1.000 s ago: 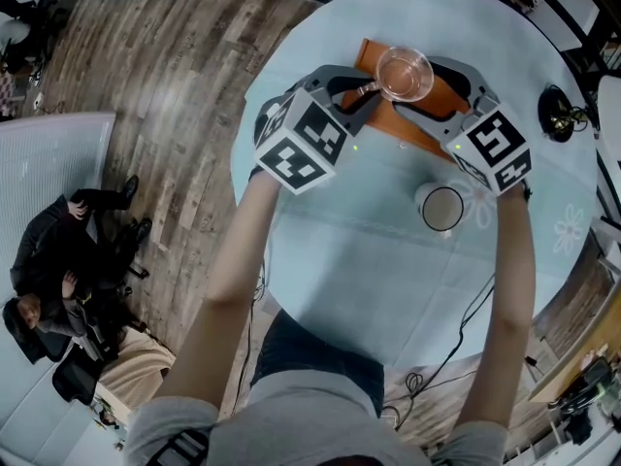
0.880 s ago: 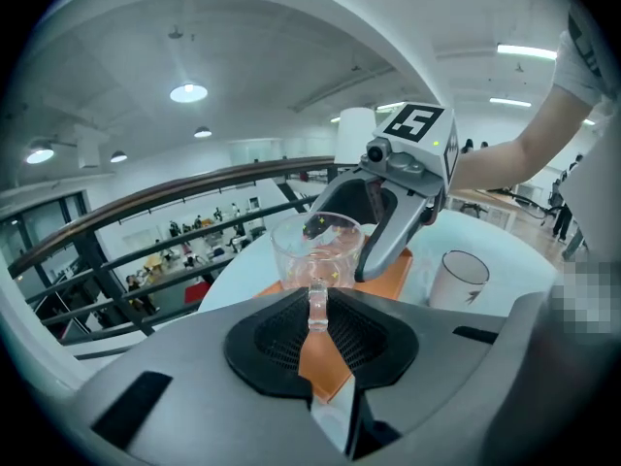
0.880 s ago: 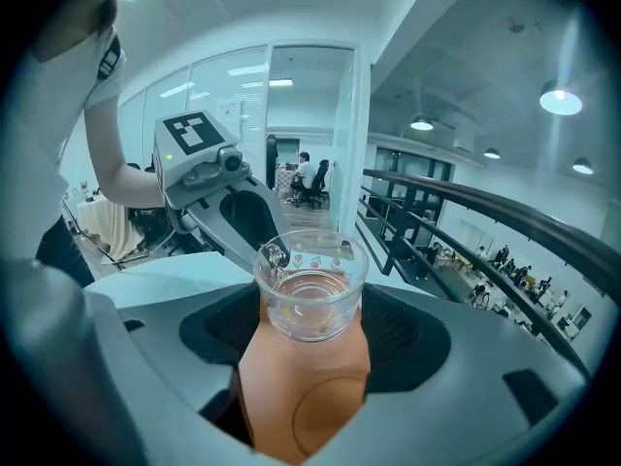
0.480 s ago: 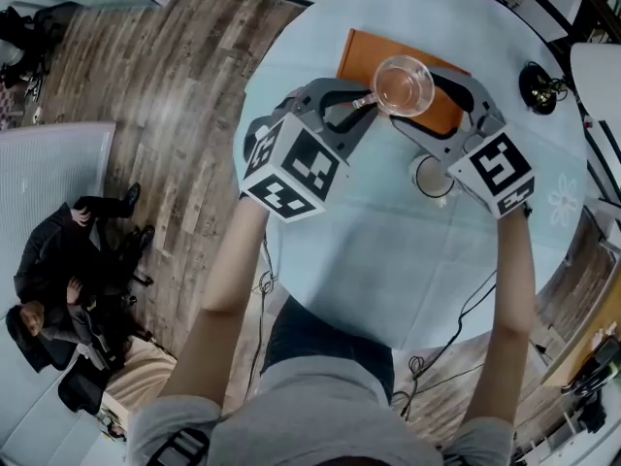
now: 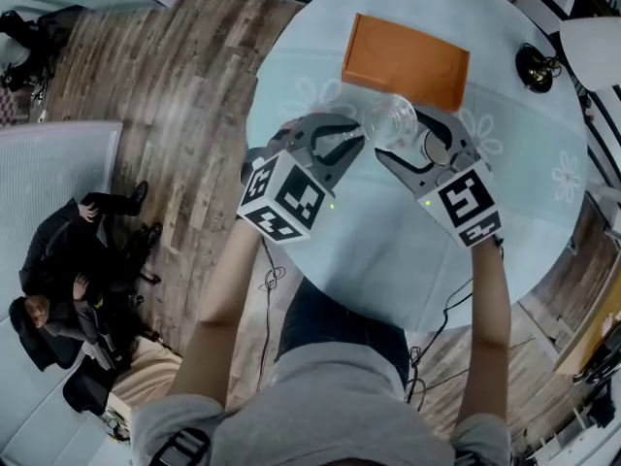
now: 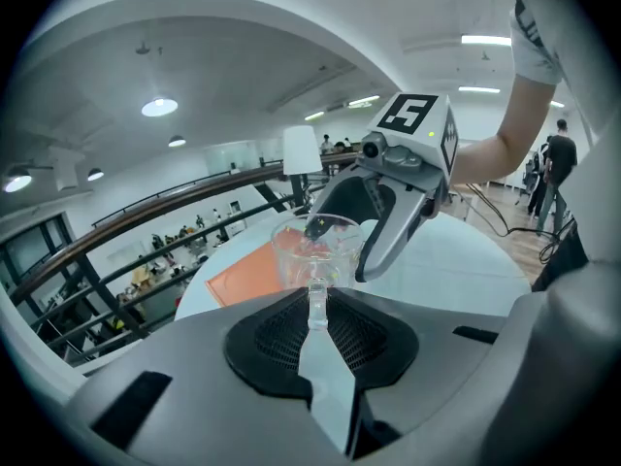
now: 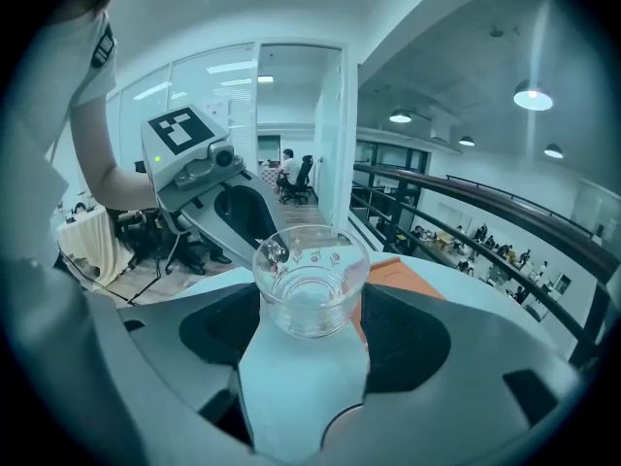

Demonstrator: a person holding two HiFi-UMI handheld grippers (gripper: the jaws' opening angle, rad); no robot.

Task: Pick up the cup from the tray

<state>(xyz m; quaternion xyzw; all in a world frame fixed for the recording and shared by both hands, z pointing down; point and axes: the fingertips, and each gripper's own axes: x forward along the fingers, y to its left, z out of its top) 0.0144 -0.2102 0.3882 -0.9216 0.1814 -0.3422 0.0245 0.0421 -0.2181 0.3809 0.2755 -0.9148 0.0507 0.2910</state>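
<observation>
One clear glass cup (image 5: 390, 119) is held in the air by both the left tongs (image 6: 315, 304) and the right tongs (image 7: 310, 314), between their tips and clear of the orange tray (image 5: 408, 49). The cup's thin glass handle (image 6: 316, 294) is pinched by the left tongs, whose jaws are drawn almost together on it, and the bowl of the cup stands just past their tips. The body of the cup is clasped from the opposite side by the right tongs, with a dark pad (image 7: 412, 338) set against each flank near the base. The cup is kept upright, mouth upward, and small coloured motifs are seen on its wall. The two pairs of tongs are pointed toward each other, so that each is seen beyond the cup in the other's gripper view. The tray lies on the round pale worktop (image 5: 388, 250), beyond the tips of both tongs and apart from the cup. A white mug (image 5: 437, 148) is glimpsed on the worktop beneath the right tongs, through the gap between their jaws.
</observation>
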